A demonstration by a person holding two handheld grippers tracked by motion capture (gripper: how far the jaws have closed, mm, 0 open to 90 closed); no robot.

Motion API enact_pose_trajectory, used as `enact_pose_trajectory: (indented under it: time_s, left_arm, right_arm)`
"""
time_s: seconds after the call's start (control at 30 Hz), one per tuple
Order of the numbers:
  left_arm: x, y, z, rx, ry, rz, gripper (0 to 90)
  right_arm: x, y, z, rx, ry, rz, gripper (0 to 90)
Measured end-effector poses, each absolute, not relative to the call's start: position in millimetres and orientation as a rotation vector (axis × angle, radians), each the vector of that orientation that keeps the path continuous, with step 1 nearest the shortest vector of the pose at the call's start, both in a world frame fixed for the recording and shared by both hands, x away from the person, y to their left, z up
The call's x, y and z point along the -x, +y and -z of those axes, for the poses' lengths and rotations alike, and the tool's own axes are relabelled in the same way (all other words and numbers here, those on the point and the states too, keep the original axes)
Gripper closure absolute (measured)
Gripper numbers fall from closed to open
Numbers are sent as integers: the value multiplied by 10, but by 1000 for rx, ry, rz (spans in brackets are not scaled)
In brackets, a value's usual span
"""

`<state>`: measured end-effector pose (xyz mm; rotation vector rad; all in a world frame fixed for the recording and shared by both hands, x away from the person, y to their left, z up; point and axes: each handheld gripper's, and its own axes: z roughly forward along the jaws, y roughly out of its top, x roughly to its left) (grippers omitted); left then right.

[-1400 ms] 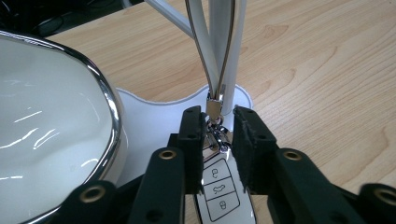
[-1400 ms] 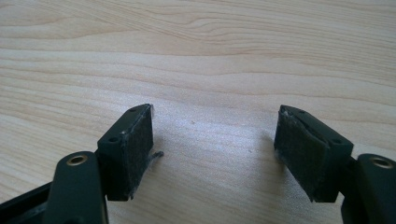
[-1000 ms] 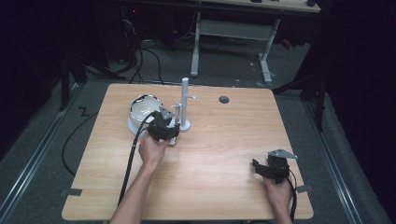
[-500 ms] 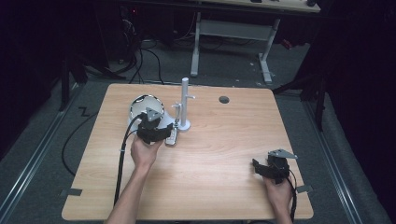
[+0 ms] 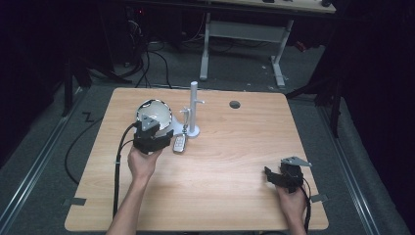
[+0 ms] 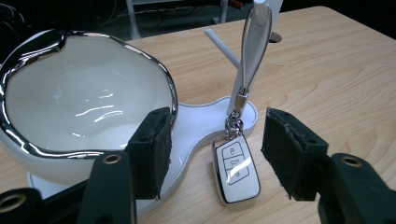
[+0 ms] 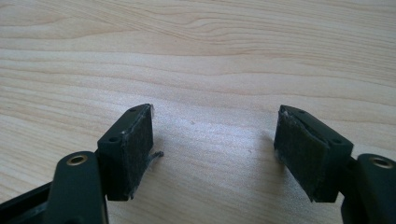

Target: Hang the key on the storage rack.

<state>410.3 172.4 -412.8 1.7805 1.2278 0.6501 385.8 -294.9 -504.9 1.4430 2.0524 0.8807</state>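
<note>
A white key fob (image 6: 236, 170) lies on the table against the white stand (image 5: 194, 105), and its looped strap (image 6: 254, 46) hangs from the stand's peg. The fob (image 5: 179, 143) is just right of my left gripper (image 5: 155, 131). In the left gripper view my left gripper (image 6: 215, 121) is open; its jaws have just been opening, and the fob lies ahead between them, untouched by the pads. A white bowl with a chrome rim (image 6: 84, 98) sits on the stand's base at the left jaw. My right gripper (image 7: 212, 116) rests open over bare wood near the table's front right (image 5: 274, 176).
The wooden table (image 5: 235, 161) has a round cable hole (image 5: 235, 104) near its far edge. The bowl (image 5: 153, 113) stands directly ahead of the left gripper. Cables and desk legs lie on the dark floor beyond the table.
My left gripper has drawn back leftward from the stand and opened wider, uncovering the key fob beside the base. The right hand has stayed still.
</note>
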Motion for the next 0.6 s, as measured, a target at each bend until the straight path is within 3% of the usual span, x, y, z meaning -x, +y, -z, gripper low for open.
enact_pose_trajectory:
  time_s: [0.6]
  left_arm:
    - [-3925,1866,4105,-1766,1218,-654,434]
  right_arm:
    - [-3858,-2948,5049,-1444,2052,-881,284]
